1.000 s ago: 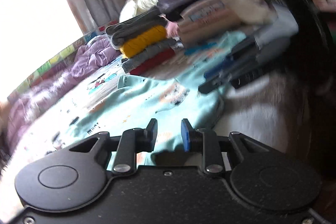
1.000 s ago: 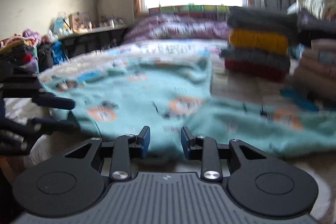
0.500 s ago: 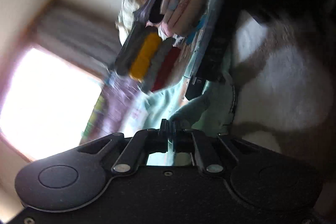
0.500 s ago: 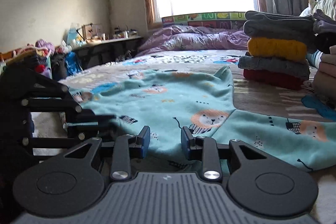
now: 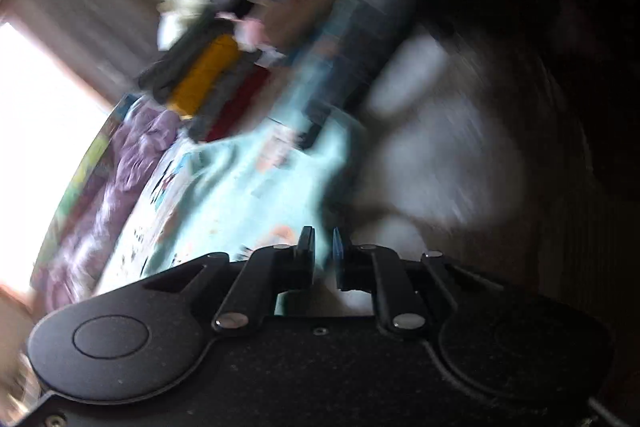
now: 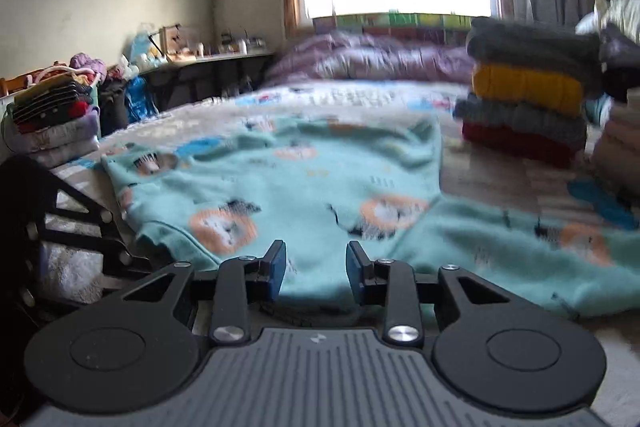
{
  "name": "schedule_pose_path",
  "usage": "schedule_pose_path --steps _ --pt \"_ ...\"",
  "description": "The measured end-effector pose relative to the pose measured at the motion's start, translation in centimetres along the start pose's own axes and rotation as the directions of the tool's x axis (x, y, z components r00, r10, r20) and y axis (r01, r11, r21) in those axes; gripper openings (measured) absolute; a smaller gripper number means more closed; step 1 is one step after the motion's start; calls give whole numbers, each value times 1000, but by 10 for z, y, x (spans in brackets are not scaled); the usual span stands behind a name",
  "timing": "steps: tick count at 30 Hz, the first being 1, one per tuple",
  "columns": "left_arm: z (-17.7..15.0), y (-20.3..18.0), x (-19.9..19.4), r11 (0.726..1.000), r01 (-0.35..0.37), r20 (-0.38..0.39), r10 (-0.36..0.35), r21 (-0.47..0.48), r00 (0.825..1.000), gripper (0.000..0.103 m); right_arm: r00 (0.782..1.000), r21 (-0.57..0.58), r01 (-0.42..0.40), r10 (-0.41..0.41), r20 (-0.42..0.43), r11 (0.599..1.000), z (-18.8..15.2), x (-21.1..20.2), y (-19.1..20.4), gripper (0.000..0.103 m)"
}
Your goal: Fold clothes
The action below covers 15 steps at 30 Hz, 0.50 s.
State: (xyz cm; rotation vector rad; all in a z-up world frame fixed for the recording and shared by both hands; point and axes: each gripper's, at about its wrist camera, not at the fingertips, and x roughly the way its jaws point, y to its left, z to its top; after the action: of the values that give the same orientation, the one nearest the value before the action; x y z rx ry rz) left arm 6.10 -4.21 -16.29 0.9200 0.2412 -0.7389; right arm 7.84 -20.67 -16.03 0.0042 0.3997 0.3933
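While folded stacks [image 6: 524, 107] line the bed's far edge, the teal garment [image 6: 304, 187] lies unfolded; left gripper [image 5: 322, 251] opening narrowly, empty; right gripper [image 6: 316, 263] parted, empty.

You can read no words, numbers or brand names in either view. The only mark is a small pale hourglass-like emblem on the ribbed grey body of your right gripper [image 6: 316, 263]; the print on the bedsheet [image 6: 340, 99] is too blurred to read.

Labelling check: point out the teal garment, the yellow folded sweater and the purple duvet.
teal garment [image 6: 304, 187], right wrist view, flat middle of the body.
yellow folded sweater [image 6: 528, 89], right wrist view, front folded edge.
purple duvet [image 6: 384, 61], right wrist view, rumpled top.
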Motion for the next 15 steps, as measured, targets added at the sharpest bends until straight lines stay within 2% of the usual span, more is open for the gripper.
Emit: schedule_pose_path --steps 2,4,6,7,8,9,10,11,15 --pt "4 21 -1 986 -7 41 14 -165 999 10 1000 -11 10 -10 10 1000 2 1 0 34" --pt "6 32 6 951 -12 51 30 -310 998 10 1000 -24 21 -21 19 999 1 2 0 34" --pt "7 37 23 913 20 55 3 -407 998 10 1000 -36 25 -25 13 999 -1 4 1 34" --pt "9 38 37 899 45 31 -35 -435 999 10 999 -43 32 -32 -7 999 -3 7 1 34" --pt "9 35 53 893 76 -27 -98 -444 995 9 998 -47 40 -41 -38 998 -6 11 2 35" --pt "7 23 62 915 66 -55 -96 -399 994 8 996 -39 44 -47 -79 998 -11 17 0 35" --pt "6 13 61 942 42 -35 -57 -334 998 7 995 -20 40 -41 -94 999 -15 20 -2 36" --pt "8 9 60 950 35 -42 -50 -310 998 7 995 -6 37 -38 -89 999 -16 20 -4 36" --pt "10 24 51 937 64 -56 -88 -343 995 8 996 -7 30 -31 -84 1000 -17 15 -4 36"
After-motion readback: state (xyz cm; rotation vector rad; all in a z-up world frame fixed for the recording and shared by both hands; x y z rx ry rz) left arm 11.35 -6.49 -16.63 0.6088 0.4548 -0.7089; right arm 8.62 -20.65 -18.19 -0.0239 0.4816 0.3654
